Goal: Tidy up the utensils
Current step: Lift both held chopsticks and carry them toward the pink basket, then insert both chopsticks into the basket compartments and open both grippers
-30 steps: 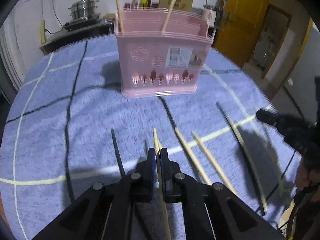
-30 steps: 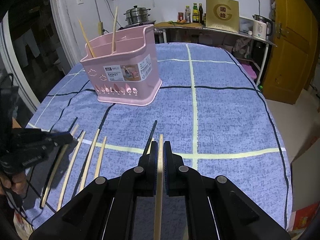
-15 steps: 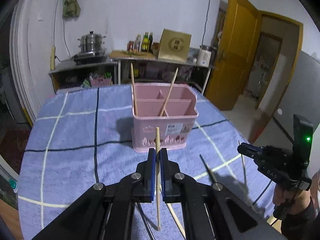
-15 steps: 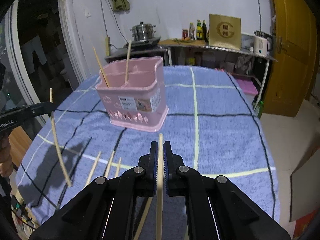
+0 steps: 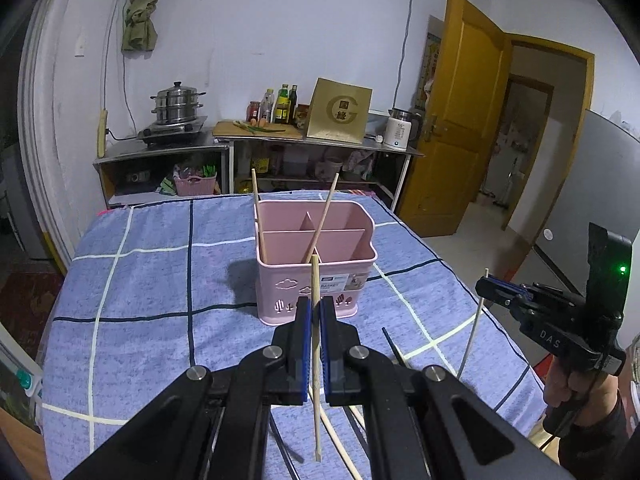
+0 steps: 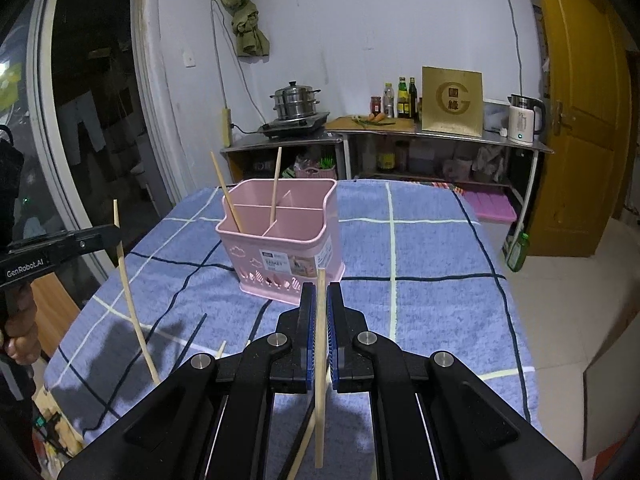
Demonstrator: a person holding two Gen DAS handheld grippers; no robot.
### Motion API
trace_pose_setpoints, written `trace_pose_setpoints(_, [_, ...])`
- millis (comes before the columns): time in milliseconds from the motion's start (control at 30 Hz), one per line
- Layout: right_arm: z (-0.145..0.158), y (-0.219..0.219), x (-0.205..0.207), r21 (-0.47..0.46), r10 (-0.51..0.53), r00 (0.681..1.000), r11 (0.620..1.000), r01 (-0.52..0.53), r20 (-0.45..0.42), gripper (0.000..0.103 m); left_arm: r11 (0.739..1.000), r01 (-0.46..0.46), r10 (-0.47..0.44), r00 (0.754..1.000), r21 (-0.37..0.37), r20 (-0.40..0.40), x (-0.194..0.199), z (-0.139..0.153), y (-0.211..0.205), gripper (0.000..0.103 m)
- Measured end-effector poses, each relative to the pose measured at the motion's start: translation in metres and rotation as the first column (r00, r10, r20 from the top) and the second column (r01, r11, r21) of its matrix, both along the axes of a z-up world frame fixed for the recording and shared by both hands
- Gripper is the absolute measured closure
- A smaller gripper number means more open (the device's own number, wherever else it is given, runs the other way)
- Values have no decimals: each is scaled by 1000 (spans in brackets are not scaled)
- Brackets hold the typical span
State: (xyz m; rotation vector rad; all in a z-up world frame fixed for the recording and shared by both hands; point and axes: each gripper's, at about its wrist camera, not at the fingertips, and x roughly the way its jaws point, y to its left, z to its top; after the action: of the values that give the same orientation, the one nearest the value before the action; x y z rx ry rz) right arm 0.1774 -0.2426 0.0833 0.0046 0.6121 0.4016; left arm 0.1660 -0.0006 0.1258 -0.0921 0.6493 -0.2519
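A stacked steel steamer pot (image 5: pixel 178 105) sits on a single-burner stove (image 5: pixel 173 131) atop a metal counter (image 5: pixel 160 151). Sauce bottles (image 5: pixel 280 105) stand behind a wooden cutting board (image 5: pixel 258 129). Beside them are a gold box (image 5: pixel 340 110) and a white electric kettle (image 6: pixel 524 119). A yellow wooden door (image 5: pixel 452 120) stands open.

Left gripper (image 5: pixel 315 308): matte black linkage arms, four silver round pivot screws, blue ribbed pads on inner faces of fingers (image 5: pixel 303 328). White "GenRobot.AI" lettering on side of body, seen from right wrist view.

Right gripper (image 6: pixel 321 296): same black build, same silver screws, blue pads. White "DAS" lettering on side; green indicator lit on upright black housing. Dark sleeve at wrist.
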Motion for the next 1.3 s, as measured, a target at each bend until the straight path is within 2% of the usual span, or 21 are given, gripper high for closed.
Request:
trace_pose_setpoints(333, [5,-1,-1,4,6,1000,1000,-6,12,98,999,-1,1,1000,-39,7,4,2,5,99])
trace_pose_setpoints(667, [23,18,9,19,40,998,999,-41,52,98,998,-21,22,1000,-61,5,30,13,9,99])
trace_pose_setpoints(867, [39,34,24,43,60,995,997,-64,82,98,997,-33,36,999,-68,37,50,34,14,99])
trace_pose_setpoints(1133, [78,46,48,135,56,984,988,-79,166,98,994,-69,79,990,-87,114,87,78,21,99])
trace_pose_setpoints(1300, [93,52,69,175,35,980,982,-71,198,98,993,-85,97,984,-84,148,113,89,21,99])
